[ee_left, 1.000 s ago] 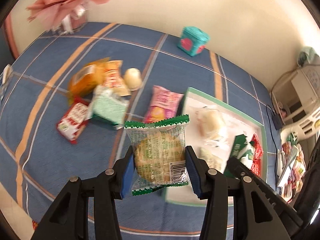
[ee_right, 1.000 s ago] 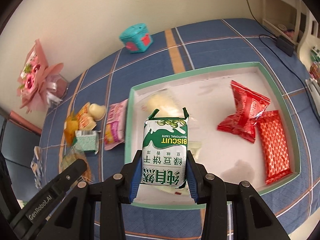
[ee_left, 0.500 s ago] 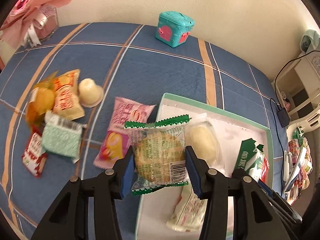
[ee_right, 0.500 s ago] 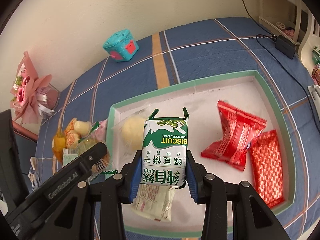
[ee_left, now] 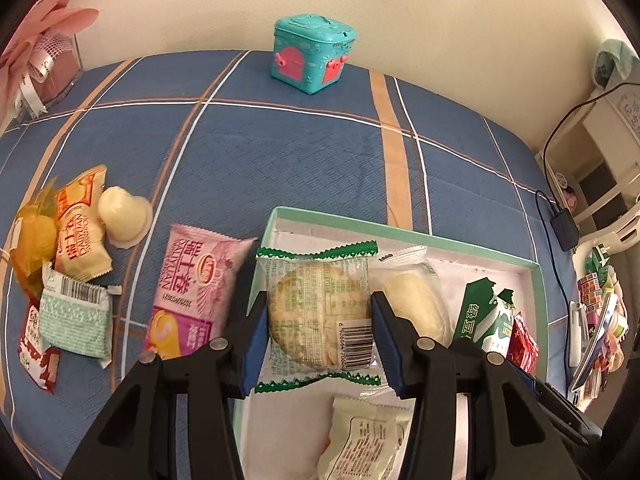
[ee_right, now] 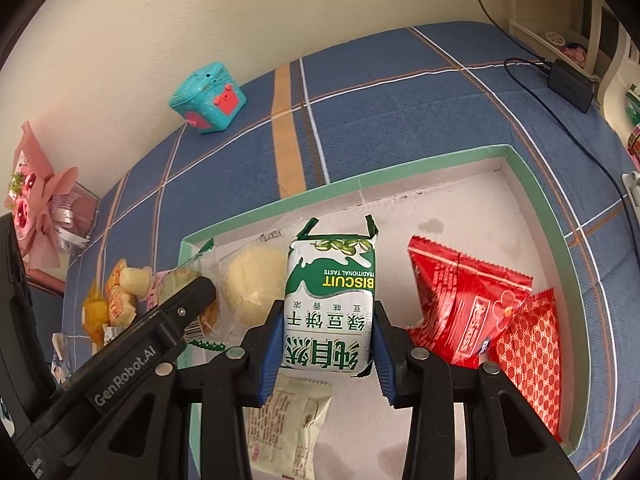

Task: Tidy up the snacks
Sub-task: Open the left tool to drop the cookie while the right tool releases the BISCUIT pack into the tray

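My left gripper [ee_left: 318, 332] is shut on a clear green-edged wrapper with a round cracker [ee_left: 318, 314], held above the left end of the green-rimmed white tray [ee_left: 400, 233]. My right gripper [ee_right: 326, 344] is shut on a green-and-white biscuit pack [ee_right: 330, 300], hanging over the tray [ee_right: 536, 196] middle. In the tray lie a pale round bun in clear wrap [ee_right: 254, 280], a cream packet [ee_right: 288, 420] and two red packets [ee_right: 468, 300]. The left gripper's arm [ee_right: 132, 360] shows at the lower left of the right wrist view.
On the blue plaid cloth left of the tray lie a pink packet [ee_left: 192, 288], a jelly cup [ee_left: 122, 212], orange and yellow packets [ee_left: 76, 220], a mint-green packet [ee_left: 74, 316] and a red one [ee_left: 34, 344]. A teal box [ee_left: 312, 56] and pink bouquet [ee_left: 36, 48] stand by the wall.
Both grippers have carried their packs rightward and lower over the tray. The loose snacks have slid left in the left wrist view; the tray looks larger in both views.
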Demonstrator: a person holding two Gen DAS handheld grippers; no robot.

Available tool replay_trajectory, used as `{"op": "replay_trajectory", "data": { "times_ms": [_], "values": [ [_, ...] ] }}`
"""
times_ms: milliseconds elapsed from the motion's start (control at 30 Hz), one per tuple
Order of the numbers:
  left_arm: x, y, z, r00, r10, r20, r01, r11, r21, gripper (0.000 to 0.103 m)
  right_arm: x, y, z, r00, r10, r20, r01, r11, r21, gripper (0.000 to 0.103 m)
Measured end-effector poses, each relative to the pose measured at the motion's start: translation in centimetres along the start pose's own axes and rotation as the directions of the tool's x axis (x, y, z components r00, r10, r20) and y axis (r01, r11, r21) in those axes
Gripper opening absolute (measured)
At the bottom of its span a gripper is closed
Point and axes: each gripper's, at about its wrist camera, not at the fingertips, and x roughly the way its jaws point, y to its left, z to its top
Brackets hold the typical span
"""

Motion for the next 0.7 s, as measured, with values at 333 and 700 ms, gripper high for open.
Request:
{"op": "replay_trajectory", "data": {
  "times_ms": [333, 700],
  "values": [
    [0.7, -0.1, 0.5, 0.998, -0.042, -0.036, 0.041, 0.998, -0.037, 0.057, 0.8, -0.2, -0.1, 0.998, -0.060, 0.007, 0.060, 0.998, -0.009, 0.045],
    [-2.1, 0.3, 0.2, 0.995, -0.069, -0.077, 0.063, 0.995, -0.084, 0.062, -2.7, 0.7, 1.0, 0.996, -0.086, 0.007, 0.086, 0.996, -0.009, 0.056]
  ]
}}
